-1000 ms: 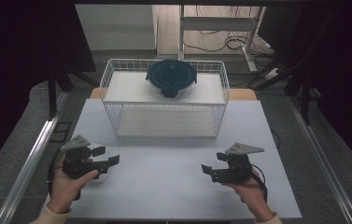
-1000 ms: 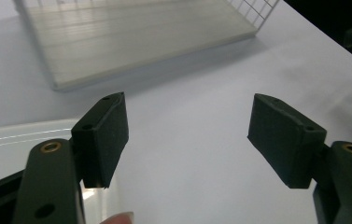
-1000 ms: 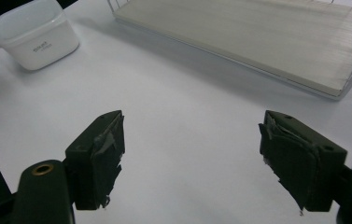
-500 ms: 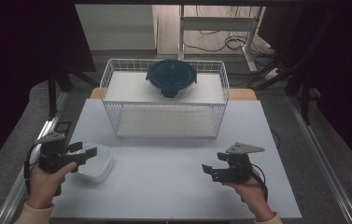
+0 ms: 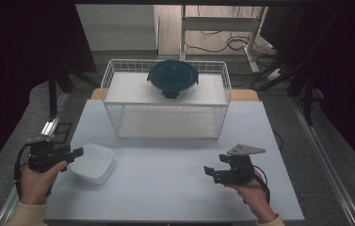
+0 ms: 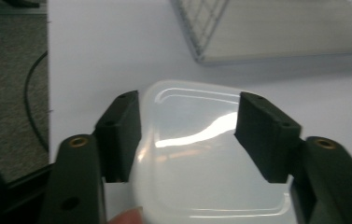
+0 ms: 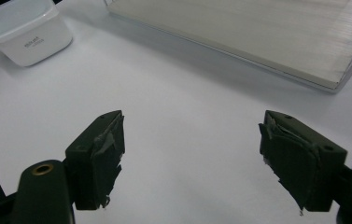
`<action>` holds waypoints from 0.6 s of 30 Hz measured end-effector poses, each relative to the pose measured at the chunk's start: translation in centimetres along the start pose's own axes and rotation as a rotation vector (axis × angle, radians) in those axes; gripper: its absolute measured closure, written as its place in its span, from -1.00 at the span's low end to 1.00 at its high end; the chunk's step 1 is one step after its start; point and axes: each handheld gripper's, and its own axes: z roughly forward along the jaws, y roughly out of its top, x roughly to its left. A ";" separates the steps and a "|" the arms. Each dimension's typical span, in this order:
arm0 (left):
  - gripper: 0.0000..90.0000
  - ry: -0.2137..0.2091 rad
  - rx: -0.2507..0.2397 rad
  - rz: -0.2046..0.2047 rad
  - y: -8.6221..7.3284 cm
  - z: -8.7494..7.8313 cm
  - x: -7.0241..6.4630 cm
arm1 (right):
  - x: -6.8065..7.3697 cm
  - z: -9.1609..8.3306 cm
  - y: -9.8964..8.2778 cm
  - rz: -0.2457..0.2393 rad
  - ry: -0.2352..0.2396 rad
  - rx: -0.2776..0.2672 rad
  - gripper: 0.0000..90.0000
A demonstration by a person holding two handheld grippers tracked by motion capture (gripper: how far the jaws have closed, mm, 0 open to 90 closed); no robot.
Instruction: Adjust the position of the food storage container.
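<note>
White square plastic container (image 5: pixel 92 162) sits on the pale surface (image 5: pixel 175 188) at its left side, in front of the wire basket and well apart from it. The left gripper (image 5: pixel 74 154) comes at it from the container's left, level with the surface, so the container lies straight ahead along the jaws. In the left gripper view the translucent lid (image 6: pixel 201 158) lies between the two black jaws; they have just been closing, yet a sliver of gap seems to remain on each side, so I judge them still apart and not yet pressing. The container is nearly square with rounded corners, so no long axis matters much; the jaws straddle it across its width.

The right gripper (image 5: pixel 213 173) rests low over the surface at the right, jaws apart with nothing between them, pointing left toward the container across bare surface. The left hand (image 5: pixel 36 181) is far nearer; the grasp is likely its job.

Counted: one white container, one white wire basket (image 5: pixel 165 101) with a flat board inside, one round dark-blue lidded glass bowl (image 5: pixel 173 79) on top of it, two grippers.
</note>
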 end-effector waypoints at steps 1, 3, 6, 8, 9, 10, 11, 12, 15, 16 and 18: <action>0.07 0.005 0.002 -0.006 -0.1 0.1 0.4 | 0.0 0.0 0.0 -0.001 0.000 0.001 -0.51; 0.21 0.009 0.011 -0.011 -0.3 0.4 1.1 | 0.0 0.1 0.0 0.002 -0.001 0.002 -0.51; 0.41 0.024 0.028 0.002 -0.3 0.6 1.8 | -0.1 0.1 0.0 0.013 0.011 0.003 -0.51; 0.55 0.035 0.040 0.012 -0.3 0.7 2.1 | 0.0 0.1 0.0 0.016 0.004 0.003 -0.51; 0.62 0.035 0.045 0.012 -0.2 0.8 2.3 | -0.1 0.1 0.0 0.011 -0.001 0.005 -0.51; 0.68 0.034 0.048 0.012 -0.2 0.9 2.5 | -0.1 0.2 0.0 0.011 -0.002 0.005 -0.51; 0.73 0.037 0.055 0.009 -0.1 1.1 2.6 | -0.1 0.2 -0.1 0.014 -0.001 0.005 -0.51; 0.78 0.040 0.065 0.008 -0.1 1.3 2.8 | -0.1 0.1 0.0 0.018 -0.001 0.005 -0.51; 0.88 0.048 0.095 0.008 -0.2 2.2 3.2 | -0.1 0.1 0.0 0.020 -0.003 0.001 -0.51; 0.91 0.049 0.113 0.011 -0.4 2.6 3.3 | -0.1 0.1 0.0 0.022 -0.005 0.001 -0.51; 0.95 0.046 0.140 0.017 -0.6 3.2 3.5 | 0.0 0.2 0.0 0.027 -0.009 0.004 -0.51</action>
